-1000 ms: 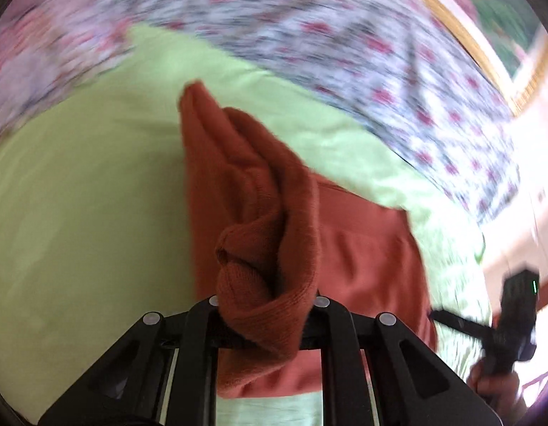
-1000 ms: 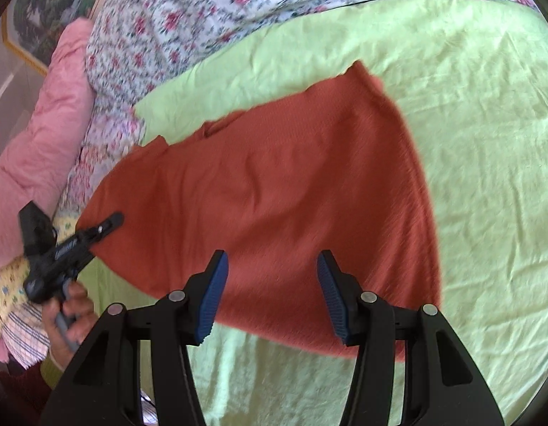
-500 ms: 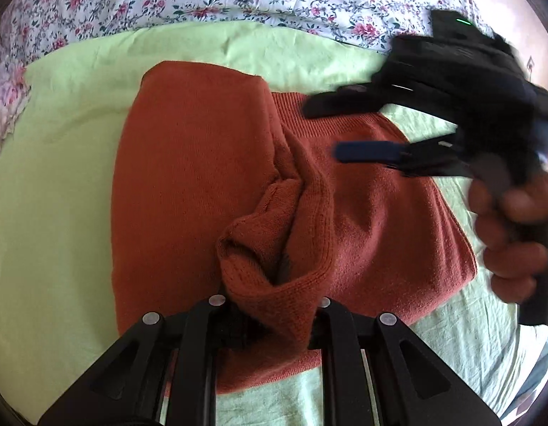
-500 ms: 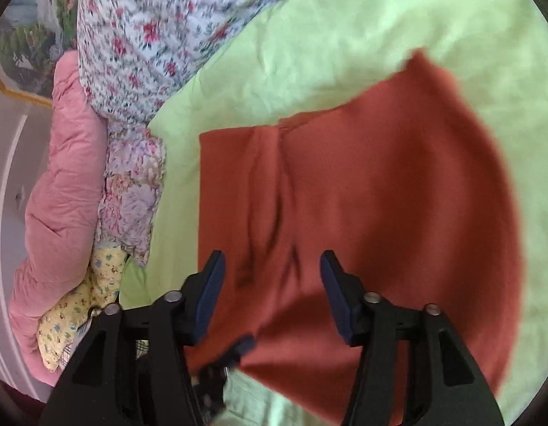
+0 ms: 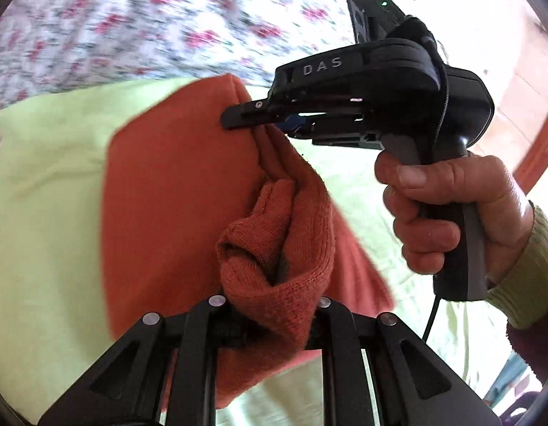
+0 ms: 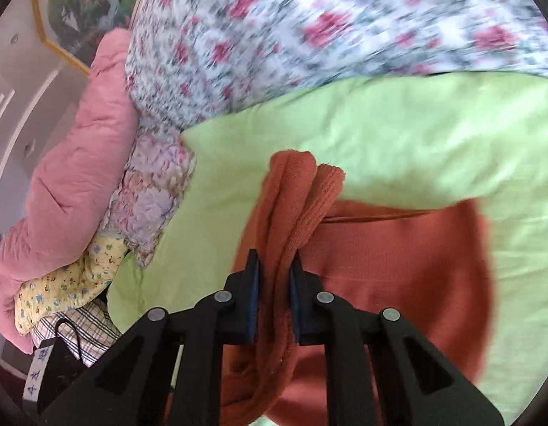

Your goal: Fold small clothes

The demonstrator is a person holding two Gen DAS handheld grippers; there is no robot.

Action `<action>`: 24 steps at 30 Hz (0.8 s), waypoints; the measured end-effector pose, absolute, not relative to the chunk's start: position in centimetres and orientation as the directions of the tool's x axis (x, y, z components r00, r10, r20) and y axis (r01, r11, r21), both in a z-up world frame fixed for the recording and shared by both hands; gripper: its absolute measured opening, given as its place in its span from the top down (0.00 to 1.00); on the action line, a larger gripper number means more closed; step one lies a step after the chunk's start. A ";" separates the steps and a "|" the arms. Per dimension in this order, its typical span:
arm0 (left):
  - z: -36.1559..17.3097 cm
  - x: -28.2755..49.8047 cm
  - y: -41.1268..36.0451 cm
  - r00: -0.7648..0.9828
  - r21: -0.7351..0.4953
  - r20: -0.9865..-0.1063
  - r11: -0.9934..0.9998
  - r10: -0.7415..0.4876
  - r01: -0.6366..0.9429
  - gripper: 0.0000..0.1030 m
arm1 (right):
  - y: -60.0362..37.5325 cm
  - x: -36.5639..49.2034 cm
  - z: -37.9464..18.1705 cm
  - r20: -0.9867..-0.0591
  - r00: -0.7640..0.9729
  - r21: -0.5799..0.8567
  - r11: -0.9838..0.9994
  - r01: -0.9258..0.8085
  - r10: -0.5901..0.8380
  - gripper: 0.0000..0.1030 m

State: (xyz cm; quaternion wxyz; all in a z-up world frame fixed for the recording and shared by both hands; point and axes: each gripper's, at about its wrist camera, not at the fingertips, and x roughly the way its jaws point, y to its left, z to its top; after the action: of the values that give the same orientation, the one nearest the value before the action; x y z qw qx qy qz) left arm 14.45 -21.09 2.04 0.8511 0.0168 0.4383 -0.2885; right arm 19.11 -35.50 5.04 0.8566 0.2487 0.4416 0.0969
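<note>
A rust-orange knit garment [image 5: 174, 191] lies partly folded on a light green sheet [image 5: 47, 163]. My left gripper [image 5: 270, 305] is shut on a bunched edge of it, near the camera. My right gripper [image 6: 274, 284] is shut on another bunched edge of the garment [image 6: 391, 248], which hangs between its blue pads [image 6: 252, 298]. In the left wrist view the right gripper [image 5: 245, 120] pinches the garment's far fold, with the hand on its handle at the right.
A floral quilt [image 6: 309, 35] lies behind the sheet. A pink duvet [image 6: 68, 156] and patterned pillows [image 6: 149, 198] are piled at the left of the right wrist view. The sheet [image 6: 416, 127] spreads to the right.
My right gripper has closed on the garment's edge; it was open before. Both views have swung, and the garment's gripped edge is lifted off the sheet between the two grippers.
</note>
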 end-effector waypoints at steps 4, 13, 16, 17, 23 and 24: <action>-0.6 14.5 -24.9 0.381 -0.238 -0.782 0.802 -0.493 0.548 0.86 | -39.6 17.2 3.0 -0.765 0.559 0.469 0.871 0.145 0.319 0.84; -3.2 15.3 -27.6 0.333 -0.234 -0.811 0.788 -0.481 0.569 0.85 | -43.1 15.1 0.3 -0.792 0.548 0.439 0.875 0.206 0.269 0.85; -4.1 14.6 -29.4 0.315 -0.234 -0.826 0.792 -0.468 0.564 0.85 | -43.1 15.3 -0.7 -0.822 0.519 0.387 0.898 0.210 0.233 0.85; -4.2 14.7 -29.5 0.314 -0.236 -0.825 0.791 -0.470 0.564 0.84 | -43.3 15.4 -1.0 -0.828 0.512 0.386 0.896 0.221 0.230 0.85; -4.2 14.2 -29.8 0.250 -0.302 -0.814 0.750 -0.524 0.589 0.55 | -44.0 14.8 -1.4 -0.840 0.501 0.373 0.891 0.259 0.206 0.77; -4.1 14.1 -29.4 0.237 -0.322 -0.808 0.741 -0.540 0.590 0.49 | -43.9 14.6 -1.1 -0.843 0.501 0.364 0.893 0.265 0.195 0.74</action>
State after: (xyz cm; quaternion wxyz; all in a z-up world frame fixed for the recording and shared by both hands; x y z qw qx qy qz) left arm 14.06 -29.42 -4.11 0.7862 0.0250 0.5024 -0.3591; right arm 14.64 -43.89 -1.15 0.8351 0.2304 0.4991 -0.0210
